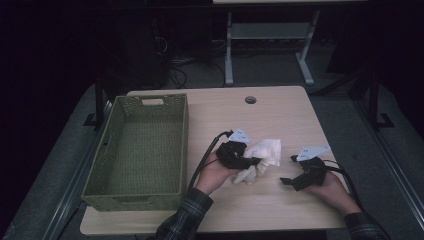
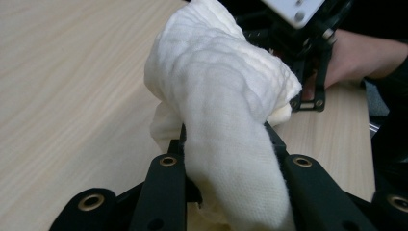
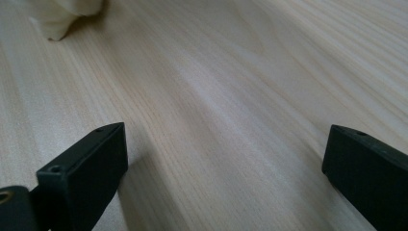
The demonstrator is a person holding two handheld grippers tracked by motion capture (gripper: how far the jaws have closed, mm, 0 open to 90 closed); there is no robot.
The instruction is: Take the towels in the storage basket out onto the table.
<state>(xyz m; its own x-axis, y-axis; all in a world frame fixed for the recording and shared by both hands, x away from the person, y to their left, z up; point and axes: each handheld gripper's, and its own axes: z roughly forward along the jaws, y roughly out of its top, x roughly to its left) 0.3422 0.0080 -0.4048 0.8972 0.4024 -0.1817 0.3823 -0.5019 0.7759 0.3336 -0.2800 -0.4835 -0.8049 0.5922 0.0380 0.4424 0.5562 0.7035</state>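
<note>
The left claw (image 1: 252, 161) grips the white cloth (image 1: 264, 152), right of the green basket (image 1: 137, 150); the right claw (image 1: 286, 181) gapes empty nearby.

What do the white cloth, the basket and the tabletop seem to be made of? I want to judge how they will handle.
White cloth: soft woven or knitted fabric, matte, fine dimpled weave, limp folds.
Basket: olive-green woven material, perhaps plastic or paper cord; regular mesh walls.
Tabletop: pale wood or wood-look laminate, smooth with slight sheen and straight grain lines.
</note>
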